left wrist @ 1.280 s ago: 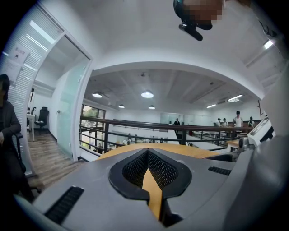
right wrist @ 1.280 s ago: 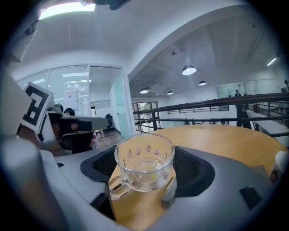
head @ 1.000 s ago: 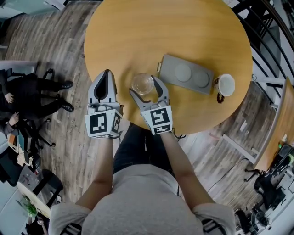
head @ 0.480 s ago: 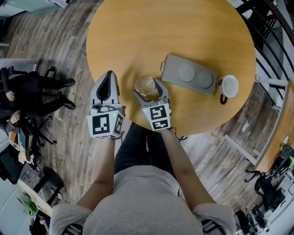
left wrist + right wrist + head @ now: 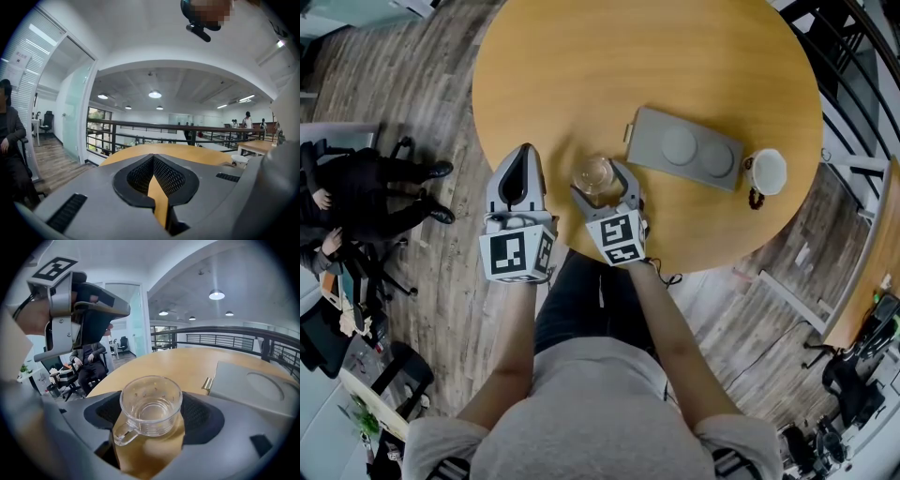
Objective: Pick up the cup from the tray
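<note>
Round wooden table (image 5: 694, 56) on an office mezzanine, seen from above, with a glass cup caught in the right claw.

The right gripper (image 5: 600, 180) has its jaws drawn in on the glass cup (image 5: 151, 404), pads against both sides and the handle turned back toward the person; this probably keeps it upright and level for the lift. The cup is centred in that claw, near the table's 7 o'clock edge; whether its base touches the wood cannot be told. The grey tray (image 5: 649, 134) lies at the cup's 2 o'clock, apart from it, both round hollows bare. A white cup (image 5: 766, 172) stands at the tray's 3 o'clock end. The left gripper (image 5: 521, 152), jaws together and empty, waits at the cup's 9 o'clock, seemingly parked clear.
</note>
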The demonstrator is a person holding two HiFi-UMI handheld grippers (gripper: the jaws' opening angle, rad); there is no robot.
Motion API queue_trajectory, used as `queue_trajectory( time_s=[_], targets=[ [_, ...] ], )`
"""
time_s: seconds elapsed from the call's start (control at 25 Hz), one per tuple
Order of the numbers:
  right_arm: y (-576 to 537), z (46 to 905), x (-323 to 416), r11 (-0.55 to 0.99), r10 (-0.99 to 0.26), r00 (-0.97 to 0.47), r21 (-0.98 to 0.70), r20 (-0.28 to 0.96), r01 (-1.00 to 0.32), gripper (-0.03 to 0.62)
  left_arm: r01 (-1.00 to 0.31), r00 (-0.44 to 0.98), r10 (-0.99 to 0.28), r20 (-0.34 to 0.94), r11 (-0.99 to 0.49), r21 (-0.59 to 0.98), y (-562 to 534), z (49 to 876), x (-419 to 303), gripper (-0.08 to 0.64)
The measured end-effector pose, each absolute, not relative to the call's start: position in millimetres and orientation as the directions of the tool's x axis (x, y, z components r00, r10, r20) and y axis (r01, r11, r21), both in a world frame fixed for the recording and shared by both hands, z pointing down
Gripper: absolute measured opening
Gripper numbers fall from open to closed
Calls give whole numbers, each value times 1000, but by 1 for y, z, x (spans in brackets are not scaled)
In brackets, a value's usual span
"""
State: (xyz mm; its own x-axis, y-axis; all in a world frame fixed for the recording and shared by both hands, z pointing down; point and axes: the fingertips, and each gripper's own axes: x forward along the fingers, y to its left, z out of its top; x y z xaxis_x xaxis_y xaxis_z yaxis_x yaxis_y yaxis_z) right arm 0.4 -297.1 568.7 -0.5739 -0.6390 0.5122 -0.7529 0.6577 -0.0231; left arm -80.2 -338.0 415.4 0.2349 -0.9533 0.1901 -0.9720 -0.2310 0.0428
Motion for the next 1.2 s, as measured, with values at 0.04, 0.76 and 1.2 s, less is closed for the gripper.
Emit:
queue_trajectory(
  time_s=[0.04,0.76,1.2],
  targets=[
    [-297,569,0,658,-638,-576,-26,512,-752,342,-972,234,-953,192,-230,43,-338,416,-79,6],
    [-304,421,73,521,-841,-522,-51,142,-852,339,-964,268,-955,125,-265,35,-342,389,-58,6],
    [-299,384,195,160,-979,-169,-83,111,-984,5,-912,409,-910,64,-407,39,-340,358,13,6]
  ],
)
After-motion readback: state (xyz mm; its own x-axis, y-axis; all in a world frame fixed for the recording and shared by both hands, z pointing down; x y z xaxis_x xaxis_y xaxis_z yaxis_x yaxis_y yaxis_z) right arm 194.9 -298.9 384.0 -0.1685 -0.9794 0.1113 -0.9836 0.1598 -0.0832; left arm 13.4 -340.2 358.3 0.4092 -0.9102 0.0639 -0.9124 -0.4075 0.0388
